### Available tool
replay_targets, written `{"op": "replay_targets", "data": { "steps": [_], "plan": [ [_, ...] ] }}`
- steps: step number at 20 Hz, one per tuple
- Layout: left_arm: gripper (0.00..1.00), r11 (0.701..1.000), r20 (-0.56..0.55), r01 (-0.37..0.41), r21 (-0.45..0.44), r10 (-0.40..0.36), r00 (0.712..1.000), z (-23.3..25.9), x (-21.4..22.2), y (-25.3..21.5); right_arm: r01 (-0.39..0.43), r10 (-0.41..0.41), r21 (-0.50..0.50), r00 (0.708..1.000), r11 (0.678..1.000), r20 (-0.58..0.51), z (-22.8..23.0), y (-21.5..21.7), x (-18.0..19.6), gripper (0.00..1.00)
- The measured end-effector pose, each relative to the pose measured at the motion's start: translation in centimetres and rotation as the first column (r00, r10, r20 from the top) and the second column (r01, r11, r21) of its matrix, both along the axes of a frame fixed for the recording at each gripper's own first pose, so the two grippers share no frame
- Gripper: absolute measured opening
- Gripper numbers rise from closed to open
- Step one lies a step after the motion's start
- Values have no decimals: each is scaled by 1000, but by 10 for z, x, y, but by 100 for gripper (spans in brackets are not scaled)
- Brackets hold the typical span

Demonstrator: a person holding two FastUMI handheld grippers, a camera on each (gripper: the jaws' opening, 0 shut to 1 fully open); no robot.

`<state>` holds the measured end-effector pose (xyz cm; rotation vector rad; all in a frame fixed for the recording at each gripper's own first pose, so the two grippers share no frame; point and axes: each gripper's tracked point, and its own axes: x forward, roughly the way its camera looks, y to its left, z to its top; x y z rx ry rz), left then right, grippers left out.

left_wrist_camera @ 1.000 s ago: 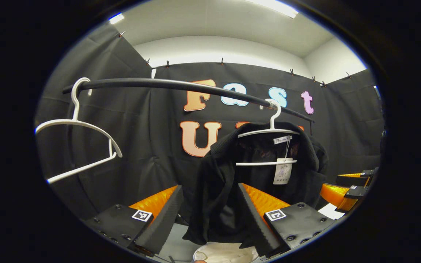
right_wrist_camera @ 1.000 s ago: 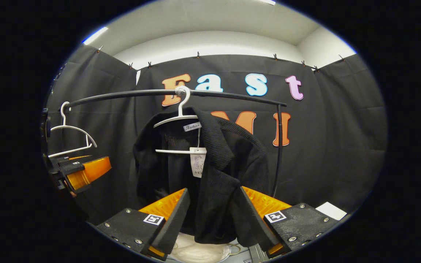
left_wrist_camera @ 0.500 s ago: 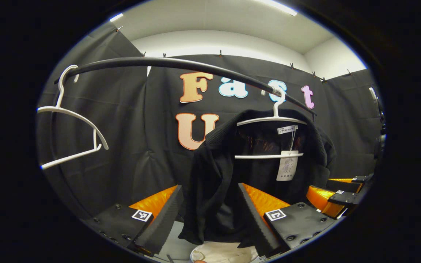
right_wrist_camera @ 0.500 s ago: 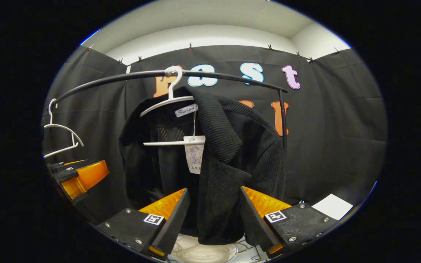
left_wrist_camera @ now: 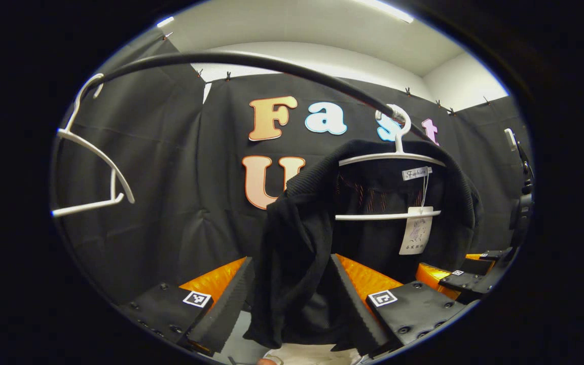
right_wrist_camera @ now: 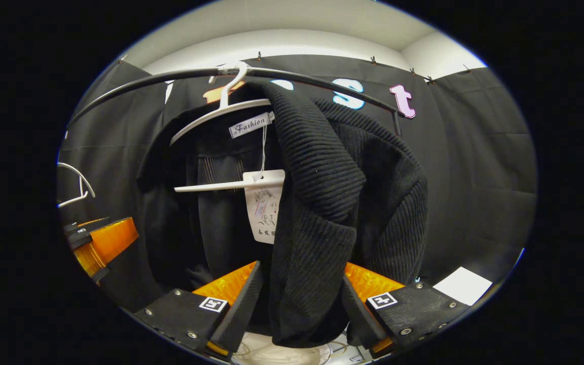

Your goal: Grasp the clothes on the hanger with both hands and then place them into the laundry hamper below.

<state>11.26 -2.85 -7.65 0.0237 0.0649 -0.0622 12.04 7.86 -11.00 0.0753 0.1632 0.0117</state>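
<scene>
A black ribbed jacket (left_wrist_camera: 297,243) hangs on a white hanger (left_wrist_camera: 393,158) from a black rail (left_wrist_camera: 251,61). Its front flap drops between the fingers of my left gripper (left_wrist_camera: 292,304), which stands open around the cloth. In the right gripper view the jacket (right_wrist_camera: 322,192) is very close, and its other flap fills the gap of my open right gripper (right_wrist_camera: 299,304). Below both grippers the pale rim of the hamper (right_wrist_camera: 271,355) (left_wrist_camera: 317,355) peeks out. Each view also catches the other gripper off to the side (left_wrist_camera: 454,276) (right_wrist_camera: 102,243).
An empty white hanger (left_wrist_camera: 94,167) (right_wrist_camera: 76,185) hangs at the rail's left end. A paper tag (right_wrist_camera: 264,208) dangles from the jacket's collar. The rail's upright post (right_wrist_camera: 398,121) stands behind the jacket's right shoulder. A white patch (right_wrist_camera: 462,286) lies at the lower right.
Both grippers have pushed forward towards the jacket, which now looks larger. Its flaps sit deeper between the fingers. The finger gaps are unchanged.
</scene>
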Motion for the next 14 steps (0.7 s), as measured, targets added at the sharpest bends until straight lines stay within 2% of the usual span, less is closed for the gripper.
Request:
{"op": "replay_targets", "data": {
  "steps": [1, 2, 3, 4, 5, 6, 7, 8, 9, 10, 12, 13, 14],
  "plan": [
    [93, 1000, -2, 1, -9, -1, 1000, -4, 8, 1, 7, -7, -4, 1000, 1000, 0, -1, -1, 4, 85],
    [93, 1000, -5, -2, -13, 2, 1000, -8, 14, 1, 15, -15, -9, 1000, 1000, 0, -2, -2, 8, 93],
    [97, 1000, -11, 0, -10, 0, 1000, -13, 21, 3, 21, -21, -15, 1000, 1000, 2, -3, -4, 12, 85],
    [93, 1000, -20, 3, -1, -3, 1000, -18, 26, 3, 26, -26, -21, 1000, 999, 4, -5, -5, 15, 85],
    [97, 1000, -27, 8, 11, -8, 1000, -22, 32, 3, 30, -30, -25, 1000, 999, 4, -7, -6, 17, 85],
    [93, 1000, -31, 12, 22, -11, 999, -26, 37, 2, 35, -35, -28, 999, 999, 4, -8, -6, 21, 85],
    [97, 1000, -31, 11, 29, -10, 999, -29, 43, 2, 40, -40, -29, 999, 999, 1, -10, -8, 24, 93],
    [93, 999, -36, 7, 36, -6, 999, -32, 48, 1, 45, -45, -31, 999, 999, -3, -12, -8, 27, 85],
    [97, 999, -40, 4, 40, -2, 999, -35, 53, 1, 47, -47, -35, 999, 998, -6, -14, -9, 30, 93],
    [96, 999, -45, 6, 44, -4, 999, -39, 59, 1, 48, -48, -41, 999, 998, -7, -15, -12, 31, 85],
    [94, 999, -54, 12, 51, -9, 998, -45, 68, -1, 48, -49, -59, 999, 997, -9, -18, -13, 33, 79],
    [97, 998, -58, 11, 55, -7, 998, -46, 73, 0, 44, -45, -64, 999, 997, -12, -19, -14, 34, 77],
    [94, 998, -65, 15, 59, -11, 998, -49, 76, 0, 34, -35, -64, 999, 997, -16, -20, -13, 34, 71]
  ]
}}
